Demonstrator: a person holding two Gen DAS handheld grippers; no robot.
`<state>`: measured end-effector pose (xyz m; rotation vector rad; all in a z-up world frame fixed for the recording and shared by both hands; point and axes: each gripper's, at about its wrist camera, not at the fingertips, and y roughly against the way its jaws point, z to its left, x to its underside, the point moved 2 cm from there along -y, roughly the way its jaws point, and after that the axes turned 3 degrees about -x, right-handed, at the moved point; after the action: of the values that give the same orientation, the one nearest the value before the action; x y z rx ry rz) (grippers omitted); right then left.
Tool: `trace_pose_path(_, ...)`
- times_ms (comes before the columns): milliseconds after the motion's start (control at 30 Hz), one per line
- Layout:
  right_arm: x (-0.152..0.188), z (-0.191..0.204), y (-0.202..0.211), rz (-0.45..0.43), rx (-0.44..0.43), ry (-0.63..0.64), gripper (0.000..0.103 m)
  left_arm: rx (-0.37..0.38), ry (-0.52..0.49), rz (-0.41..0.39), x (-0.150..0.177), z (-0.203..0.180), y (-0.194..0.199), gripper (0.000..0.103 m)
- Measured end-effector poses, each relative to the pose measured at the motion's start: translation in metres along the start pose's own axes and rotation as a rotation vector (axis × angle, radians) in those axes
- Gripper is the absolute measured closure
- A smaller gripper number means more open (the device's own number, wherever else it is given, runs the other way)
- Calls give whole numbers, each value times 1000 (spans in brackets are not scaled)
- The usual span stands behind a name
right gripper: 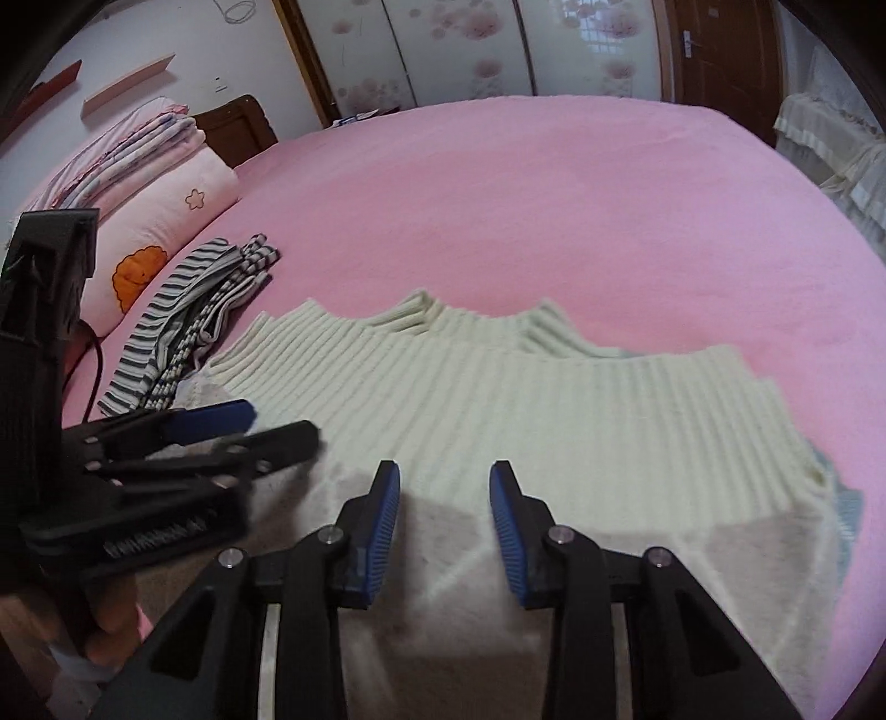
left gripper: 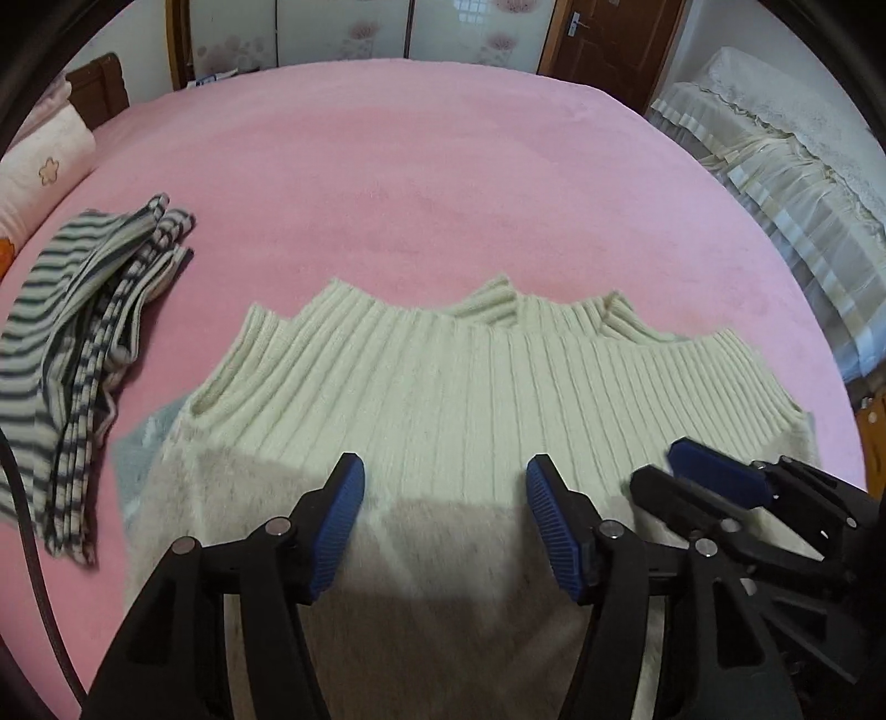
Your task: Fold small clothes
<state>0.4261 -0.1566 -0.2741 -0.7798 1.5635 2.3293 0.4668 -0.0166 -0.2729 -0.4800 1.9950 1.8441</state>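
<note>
A cream ribbed knit sweater (left gripper: 454,387) lies flat on the pink bed, its fuzzy lower part nearest me; it also shows in the right wrist view (right gripper: 554,399). My left gripper (left gripper: 446,476) is open and empty, hovering over the fuzzy part. My right gripper (right gripper: 444,482) is open and empty over the same part. Each gripper shows in the other's view: the right gripper (left gripper: 659,465) at the lower right, the left gripper (right gripper: 282,423) at the left. A striped garment (left gripper: 83,343) lies crumpled left of the sweater, also seen in the right wrist view (right gripper: 188,321).
The pink bed (left gripper: 443,183) stretches far beyond the sweater. Pillows and folded bedding (right gripper: 149,183) sit at the left by a wooden headboard. A lace-covered piece of furniture (left gripper: 775,166) stands to the right. Wardrobe doors (right gripper: 459,50) line the back wall.
</note>
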Motion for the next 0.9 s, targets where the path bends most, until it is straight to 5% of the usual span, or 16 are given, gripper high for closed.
trace_pose_path(133,-9,-9,-19,25,67,-4,78,-65,3,8,-7,16,-17,42)
trace_pose_path(200,-11,-25,-21,30,188,1,91,-80,27,30,-10,27,-25,41)
trace_pose_path(300,-5,-62,-13,32,272,-26,102,-40,57,45,-11,44,-30,44)
trace_pose_path(533,11,-130,31,-22,321,-122,103,-4,28,14,-8,68,-27,46)
trace_pose_path(767,16,-97,59,-56,250,-133,103,-45,1,-18,7,61,18,45)
trace_pose_path(900,35,-43,81,-115,133,-108,100,-30,49,-96,42,62,70,28)
